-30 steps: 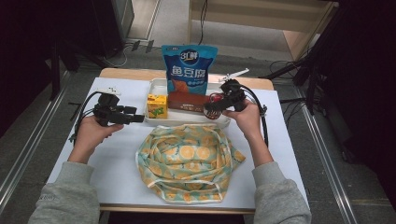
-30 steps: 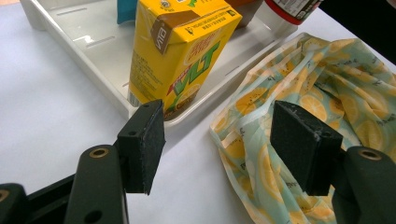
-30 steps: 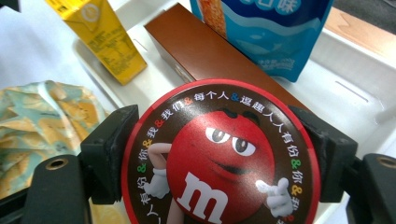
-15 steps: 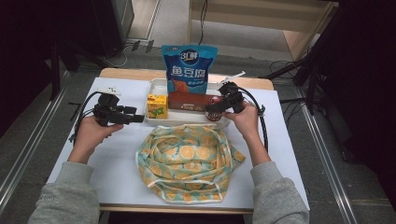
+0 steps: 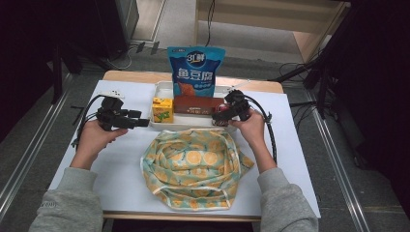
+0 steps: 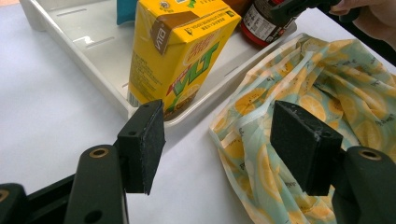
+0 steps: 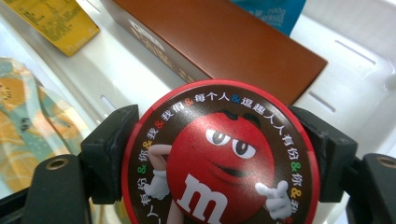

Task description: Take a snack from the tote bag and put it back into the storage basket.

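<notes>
- The table [image 5: 121, 188] bears a lemon-print bag [image 5: 193, 166] at its near middle, mouth open.
- Behind the bag lies a white tray [image 5: 162, 89], with a blue pouch [image 5: 196, 70] upright at its back.
- In the tray, a brown box [image 5: 193, 105] lies flat and a yellow carton [image 5: 162, 109] stands at its left end.
- The right gripper [image 5: 223, 114] grips a red-lidded candy jar [image 7: 219, 158] at the tray's right end, jaws pressed to its sides.
- The left gripper [image 5: 142, 123] hovers left of the tray, jaws spread, holding nothing.
</notes>
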A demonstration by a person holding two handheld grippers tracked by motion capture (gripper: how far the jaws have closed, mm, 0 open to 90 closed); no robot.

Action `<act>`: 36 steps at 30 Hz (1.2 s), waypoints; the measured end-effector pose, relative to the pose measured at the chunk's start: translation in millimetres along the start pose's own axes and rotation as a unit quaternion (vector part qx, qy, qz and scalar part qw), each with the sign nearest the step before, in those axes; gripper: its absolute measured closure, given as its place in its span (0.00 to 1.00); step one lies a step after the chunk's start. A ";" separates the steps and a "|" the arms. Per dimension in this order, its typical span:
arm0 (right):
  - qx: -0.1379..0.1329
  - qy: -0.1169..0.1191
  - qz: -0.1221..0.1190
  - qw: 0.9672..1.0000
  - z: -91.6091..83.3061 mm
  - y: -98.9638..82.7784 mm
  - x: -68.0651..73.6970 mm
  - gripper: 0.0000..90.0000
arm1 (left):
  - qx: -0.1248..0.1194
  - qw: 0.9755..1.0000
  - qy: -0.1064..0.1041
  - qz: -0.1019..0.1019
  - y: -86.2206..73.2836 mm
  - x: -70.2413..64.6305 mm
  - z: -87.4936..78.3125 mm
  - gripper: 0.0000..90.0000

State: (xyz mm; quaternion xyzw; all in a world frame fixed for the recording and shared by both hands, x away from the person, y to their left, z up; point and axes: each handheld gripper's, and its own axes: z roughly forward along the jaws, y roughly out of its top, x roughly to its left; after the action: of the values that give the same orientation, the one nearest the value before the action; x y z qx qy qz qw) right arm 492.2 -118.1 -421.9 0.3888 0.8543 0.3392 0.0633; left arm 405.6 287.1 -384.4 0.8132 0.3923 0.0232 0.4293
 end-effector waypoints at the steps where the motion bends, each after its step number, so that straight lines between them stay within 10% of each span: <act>1: -0.001 0.000 0.003 1.000 0.8 -1.5 -1.9 0.26 | 0.000 1.000 0.000 0.000 0.0 0.1 0.0 0.40; 20: -0.008 -0.008 -0.010 1.000 1.9 -4.3 0.3 0.25 | 0.001 1.000 0.001 0.001 0.6 -0.1 0.2 0.40; 36: -0.078 0.014 0.006 0.997 -42.8 -9.1 1.9 0.31 | 0.002 1.000 -0.002 -0.002 4.7 3.2 3.9 0.40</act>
State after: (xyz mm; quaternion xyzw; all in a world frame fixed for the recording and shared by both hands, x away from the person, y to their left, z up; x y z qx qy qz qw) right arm 469.4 -143.7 -394.7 0.3827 0.8239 0.4105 0.0791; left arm 412.1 285.0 -384.5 0.8134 0.3928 0.0195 0.4286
